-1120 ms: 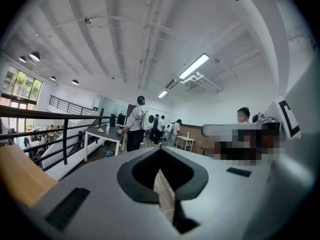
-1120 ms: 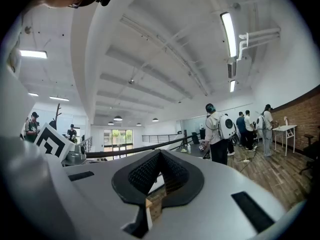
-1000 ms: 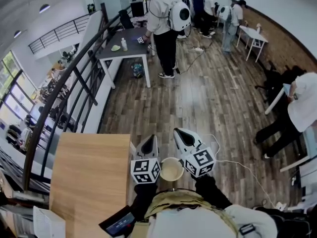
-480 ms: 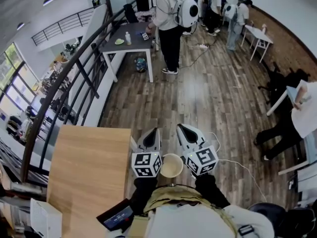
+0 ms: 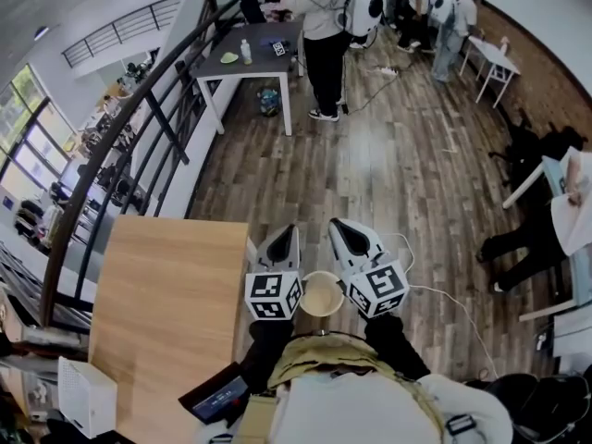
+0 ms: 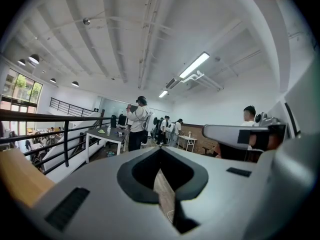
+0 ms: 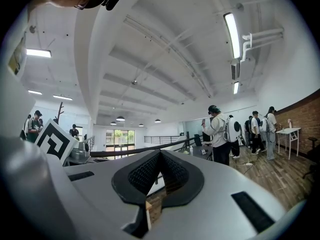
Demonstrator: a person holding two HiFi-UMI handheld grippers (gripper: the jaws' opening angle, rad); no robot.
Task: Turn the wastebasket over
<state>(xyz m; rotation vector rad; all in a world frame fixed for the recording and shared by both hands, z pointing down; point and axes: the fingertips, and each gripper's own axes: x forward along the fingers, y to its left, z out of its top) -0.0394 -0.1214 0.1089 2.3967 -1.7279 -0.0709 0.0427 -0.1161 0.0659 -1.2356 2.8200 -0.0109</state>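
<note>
The left gripper (image 5: 285, 233) and the right gripper (image 5: 340, 226) both have their jaws together, with nothing between them. The hands hold them level, side by side before the chest, above the wooden floor (image 5: 398, 174) and just beside the tabletop (image 5: 157, 313). A small object (image 5: 269, 100) stands under the far table (image 5: 264, 55); I cannot tell if it is the wastebasket.

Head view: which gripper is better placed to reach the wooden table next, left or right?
Left, probably. The left gripper sits beside the wooden table's edge; the right gripper is farther off. Both are shut, holding nothing.
</note>
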